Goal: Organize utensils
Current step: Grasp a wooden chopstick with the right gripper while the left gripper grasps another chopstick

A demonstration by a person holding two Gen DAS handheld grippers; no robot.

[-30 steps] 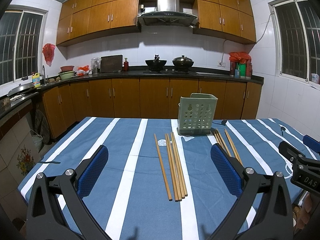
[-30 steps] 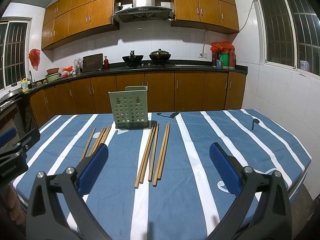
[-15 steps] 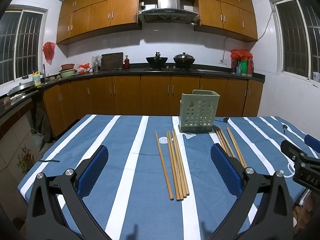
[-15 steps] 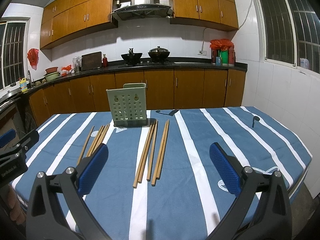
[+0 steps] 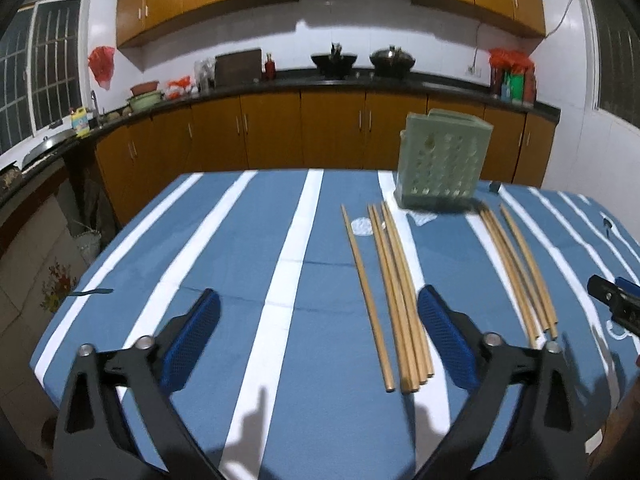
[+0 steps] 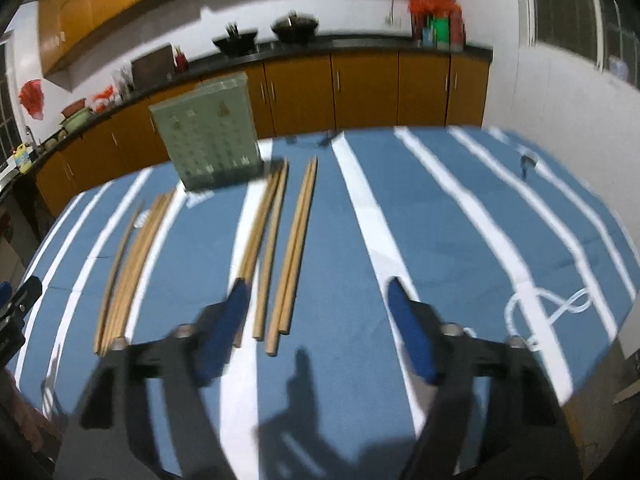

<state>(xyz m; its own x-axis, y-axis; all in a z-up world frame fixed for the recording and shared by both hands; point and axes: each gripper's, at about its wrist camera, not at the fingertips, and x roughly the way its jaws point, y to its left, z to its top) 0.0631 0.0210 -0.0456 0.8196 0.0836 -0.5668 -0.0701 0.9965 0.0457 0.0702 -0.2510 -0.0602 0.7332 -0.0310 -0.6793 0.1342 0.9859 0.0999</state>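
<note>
Two groups of wooden chopsticks lie lengthwise on the blue striped tablecloth. The left group (image 5: 394, 292) (image 6: 132, 264) lies just left of my left gripper's right finger. The right group (image 5: 520, 268) (image 6: 280, 248) lies just ahead of my right gripper. A pale green perforated utensil holder (image 5: 442, 164) (image 6: 208, 144) stands upright behind them. My left gripper (image 5: 318, 340) is open and empty above the near table. My right gripper (image 6: 316, 320) is open and empty, tilted down, its left finger by the right group's near ends.
The tablecloth (image 5: 224, 264) covers the table, with its edges near on the left and front. A small white disc (image 5: 362, 226) lies by the left chopsticks. Kitchen counters and cabinets (image 5: 280, 128) stand behind the table. The other gripper shows at the right edge (image 5: 616, 304).
Both grippers have tilted down and moved forward toward the table. The right gripper has come close to the right chopstick group and its view is blurred by motion. Nothing was grasped.
</note>
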